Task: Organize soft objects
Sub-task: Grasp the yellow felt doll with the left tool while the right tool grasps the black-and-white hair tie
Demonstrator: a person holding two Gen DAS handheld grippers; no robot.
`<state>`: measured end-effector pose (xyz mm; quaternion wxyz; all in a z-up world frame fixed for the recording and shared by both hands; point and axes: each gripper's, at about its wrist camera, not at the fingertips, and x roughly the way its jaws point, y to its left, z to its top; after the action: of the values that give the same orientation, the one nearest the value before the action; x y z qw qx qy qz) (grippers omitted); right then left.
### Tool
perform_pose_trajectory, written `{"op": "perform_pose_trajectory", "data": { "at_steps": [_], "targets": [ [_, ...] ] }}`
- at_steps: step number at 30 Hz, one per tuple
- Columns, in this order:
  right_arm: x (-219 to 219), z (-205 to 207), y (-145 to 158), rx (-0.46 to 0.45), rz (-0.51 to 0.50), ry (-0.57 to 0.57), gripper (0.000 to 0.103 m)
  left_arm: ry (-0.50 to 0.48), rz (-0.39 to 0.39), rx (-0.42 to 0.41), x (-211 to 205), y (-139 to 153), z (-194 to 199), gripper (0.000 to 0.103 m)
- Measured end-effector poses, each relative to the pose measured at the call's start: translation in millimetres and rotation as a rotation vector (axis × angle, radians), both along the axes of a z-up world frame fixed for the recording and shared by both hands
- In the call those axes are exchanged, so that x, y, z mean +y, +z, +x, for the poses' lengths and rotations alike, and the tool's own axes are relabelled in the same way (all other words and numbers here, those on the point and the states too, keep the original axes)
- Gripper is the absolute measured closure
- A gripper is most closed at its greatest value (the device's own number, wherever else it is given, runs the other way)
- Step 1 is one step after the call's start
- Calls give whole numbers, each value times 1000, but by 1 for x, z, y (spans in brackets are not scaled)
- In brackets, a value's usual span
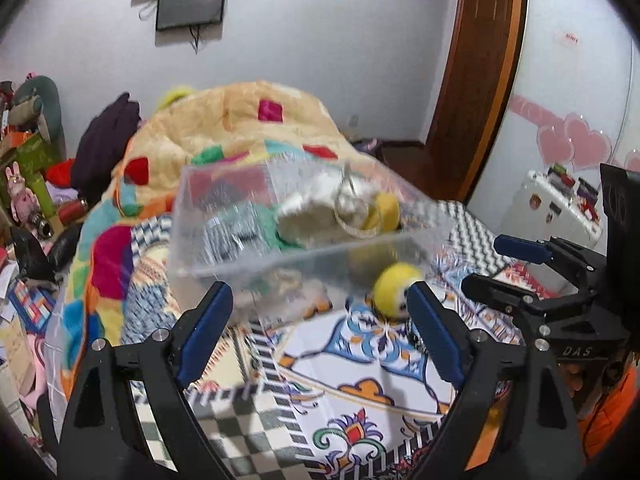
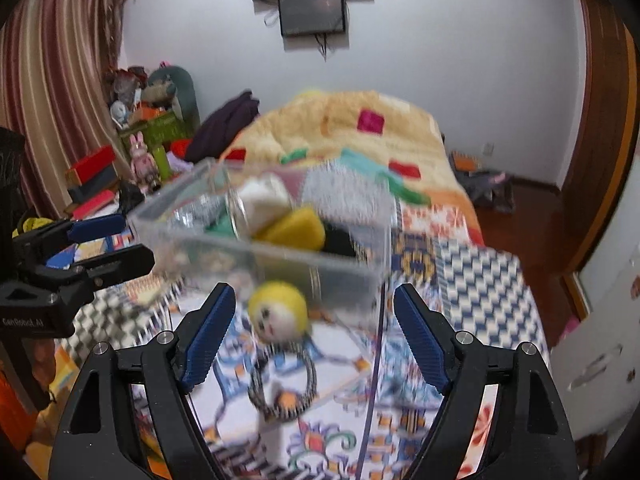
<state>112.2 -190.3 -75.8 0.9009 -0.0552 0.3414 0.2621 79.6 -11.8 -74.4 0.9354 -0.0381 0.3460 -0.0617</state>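
Soft doll (image 2: 278, 312), yellow-haired, lies on the patterned bed (image 2: 480, 280) just before the clear bin (image 2: 280, 256) of soft items. Right tongs (image 2: 314, 336) and left tongs (image 1: 320, 328) both stand spread, holding nothing. Best practice: straddle the head, pinch gently, lift clear of the bin wall.
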Motion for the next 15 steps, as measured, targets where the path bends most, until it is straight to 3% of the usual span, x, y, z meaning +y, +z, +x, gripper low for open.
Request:
{"op": "perform_pose_trajectory", "data": {
  "at_steps": [5,12,15],
  "targets": [
    [0,-3,-27,98,-16,23,24,-27,3,56,-12,-19,5,14],
    [12,-4,-49,143,-81,58,24,-66,-5,96,-31,-28,19,14],
    [12,-5,-52,148,-88,63,39,-90,-9,115,-42,-31,30,20]
  ]
}}
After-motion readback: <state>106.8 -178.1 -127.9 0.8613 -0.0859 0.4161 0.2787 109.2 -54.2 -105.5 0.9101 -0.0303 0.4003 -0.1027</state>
